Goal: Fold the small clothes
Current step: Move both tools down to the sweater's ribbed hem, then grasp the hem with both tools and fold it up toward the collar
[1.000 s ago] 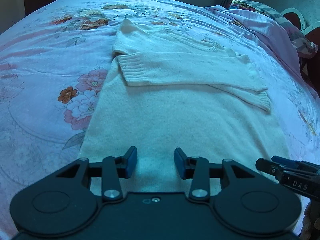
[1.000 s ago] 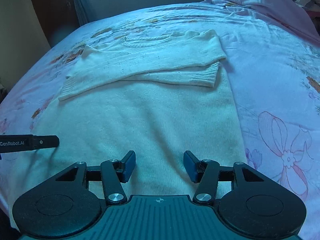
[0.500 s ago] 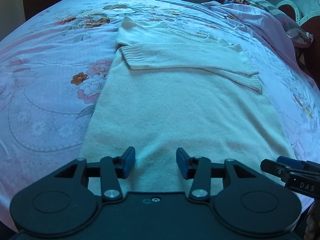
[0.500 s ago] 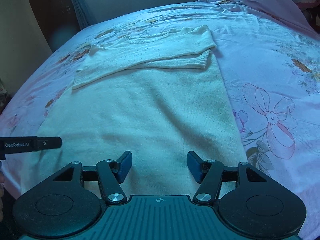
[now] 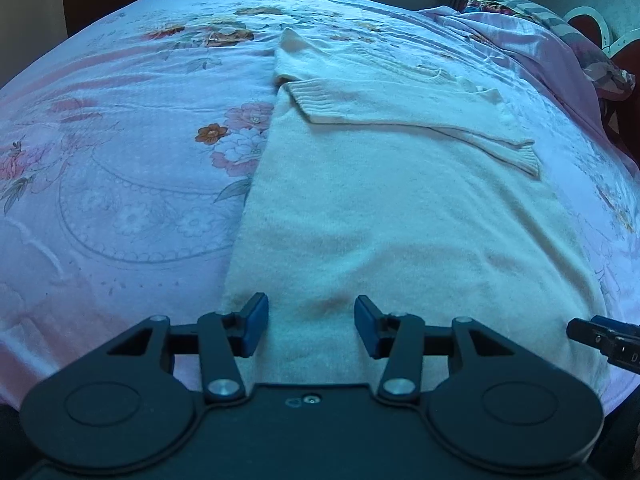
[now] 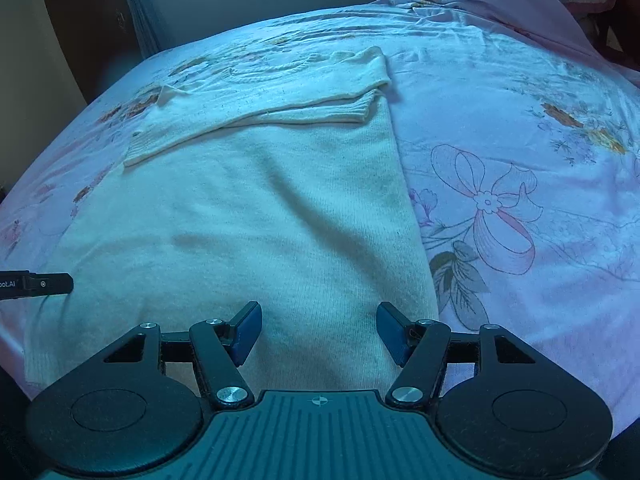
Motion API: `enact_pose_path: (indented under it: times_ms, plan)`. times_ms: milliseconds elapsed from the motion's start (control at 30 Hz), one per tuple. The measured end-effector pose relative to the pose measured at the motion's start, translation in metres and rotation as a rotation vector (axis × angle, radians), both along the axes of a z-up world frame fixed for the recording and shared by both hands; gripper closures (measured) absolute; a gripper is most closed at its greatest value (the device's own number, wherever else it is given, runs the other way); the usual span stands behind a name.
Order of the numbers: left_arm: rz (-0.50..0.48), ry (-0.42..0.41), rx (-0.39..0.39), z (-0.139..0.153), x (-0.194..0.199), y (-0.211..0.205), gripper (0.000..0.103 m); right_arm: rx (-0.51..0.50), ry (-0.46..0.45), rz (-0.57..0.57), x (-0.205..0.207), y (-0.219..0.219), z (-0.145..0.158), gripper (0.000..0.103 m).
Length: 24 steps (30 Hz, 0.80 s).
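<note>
A cream knit sweater (image 5: 392, 200) lies flat on the bed, both sleeves folded across the chest; it also shows in the right wrist view (image 6: 256, 208). My left gripper (image 5: 311, 326) is open and empty, hovering over the hem near the sweater's left corner. My right gripper (image 6: 319, 332) is open and empty over the hem near the right corner. Each gripper's tip shows at the edge of the other view: the right one (image 5: 600, 336), the left one (image 6: 40, 283).
The sweater rests on a pink floral bedsheet (image 5: 120, 168), also in the right wrist view (image 6: 520, 184). A bunched pink quilt (image 5: 532, 44) lies at the far right of the bed, seen too in the right wrist view (image 6: 492, 4). The bed's near edge is just below the hem.
Both grippers have drawn back down the sweater from its middle to the hem. Both jaws have opened a little wider. The sweater has not moved.
</note>
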<state>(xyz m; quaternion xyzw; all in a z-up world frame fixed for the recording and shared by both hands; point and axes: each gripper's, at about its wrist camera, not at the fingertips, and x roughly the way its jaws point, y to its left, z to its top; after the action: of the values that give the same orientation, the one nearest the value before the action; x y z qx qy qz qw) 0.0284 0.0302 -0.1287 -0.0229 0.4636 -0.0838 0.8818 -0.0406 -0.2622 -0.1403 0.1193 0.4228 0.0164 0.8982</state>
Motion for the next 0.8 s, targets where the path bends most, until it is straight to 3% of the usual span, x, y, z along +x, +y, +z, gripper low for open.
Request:
enact_pose_path:
  times_ms: [200,433,600,800]
  plan:
    - [-0.031,-0.026,0.032,0.001,-0.025,0.004,0.057,-0.015,-0.005,0.014,-0.020,0.001,0.000,0.040]
    - [0.057,-0.021,-0.006,0.012,-0.042,0.037,0.056,-0.008,0.002,-0.020,-0.043,-0.013,0.006,0.040]
    - [0.097,0.020,-0.001,0.006,-0.042,0.055,0.056,-0.009,0.016,-0.047,-0.053,-0.022,0.005,0.040]
    - [0.095,0.077,-0.056,-0.008,-0.048,0.060,0.054,0.023,0.051,-0.082,-0.059,-0.032,-0.006,0.040]
